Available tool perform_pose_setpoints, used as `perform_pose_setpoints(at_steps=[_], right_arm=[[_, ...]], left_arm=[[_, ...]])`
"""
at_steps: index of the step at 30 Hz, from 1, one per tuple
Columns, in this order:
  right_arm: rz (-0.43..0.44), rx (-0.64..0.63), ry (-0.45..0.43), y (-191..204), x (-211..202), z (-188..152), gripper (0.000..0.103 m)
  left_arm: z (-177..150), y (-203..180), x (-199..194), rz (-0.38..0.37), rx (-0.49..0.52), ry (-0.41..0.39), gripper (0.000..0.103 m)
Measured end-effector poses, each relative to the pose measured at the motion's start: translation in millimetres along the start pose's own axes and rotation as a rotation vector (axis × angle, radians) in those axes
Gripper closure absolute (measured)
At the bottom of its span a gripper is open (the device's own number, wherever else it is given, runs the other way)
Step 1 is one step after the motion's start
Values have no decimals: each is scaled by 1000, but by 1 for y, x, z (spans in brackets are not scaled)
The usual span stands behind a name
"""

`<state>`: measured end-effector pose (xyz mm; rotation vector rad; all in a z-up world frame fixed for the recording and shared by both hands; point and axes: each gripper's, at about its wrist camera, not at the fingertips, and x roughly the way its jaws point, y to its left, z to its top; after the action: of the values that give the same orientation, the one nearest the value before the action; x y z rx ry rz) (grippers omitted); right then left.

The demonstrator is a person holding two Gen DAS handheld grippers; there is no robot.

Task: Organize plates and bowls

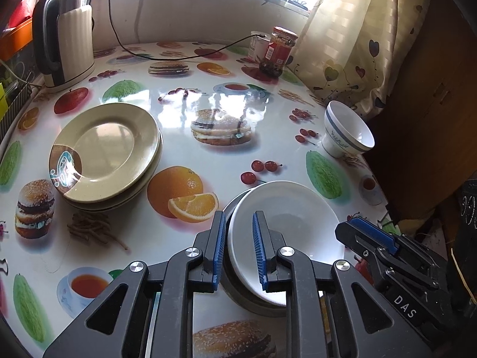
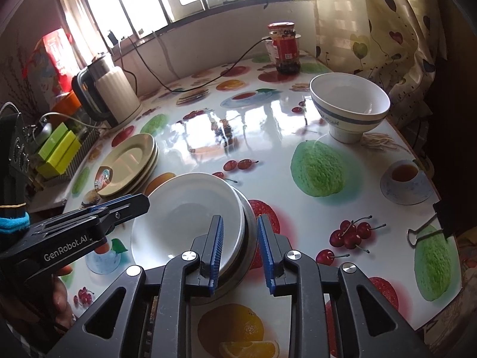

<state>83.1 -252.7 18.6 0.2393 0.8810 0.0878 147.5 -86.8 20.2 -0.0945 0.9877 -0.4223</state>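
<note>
Nearest, the left gripper [image 1: 240, 250] stands over the left rim of the white plate [image 1: 286, 232]. Its jaws straddle this rim: one blue pad is outside, one is over the plate's inner surface, and a gap shows on both sides, so the jaws are released and do not press the rim. The right gripper [image 2: 241, 253] stands at the opposite rim of the same plate. One of its pads is over the white rim and the other is outside, beyond the dark dish [image 2: 250, 235] that lies under the plate; here too the jaws are loosened, with space around the rim. The white plate sits on this dark dish, shifted a little to one side, at the near edge of the desk [image 1: 184, 110], which has a glossy cloth printed with fruit and burgers.

Further to the left, well apart, lies a stack of beige plates [image 1: 104, 155]. On the far right stands a white footed bowl [image 2: 350, 107] with a blue band, upright and alone. At the back are a cream kettle [image 1: 68, 44] on the left and a jar [image 2: 284, 47] with a red lid near the curtain [image 2: 372, 29].
</note>
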Motion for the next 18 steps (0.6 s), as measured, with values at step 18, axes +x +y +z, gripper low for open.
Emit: perform_pose_setpoints(at_steps=[18], right_arm=[[-128, 62, -111, -55, -23, 41, 70]], left_arm=[[61, -55, 25, -77, 65, -13, 83]])
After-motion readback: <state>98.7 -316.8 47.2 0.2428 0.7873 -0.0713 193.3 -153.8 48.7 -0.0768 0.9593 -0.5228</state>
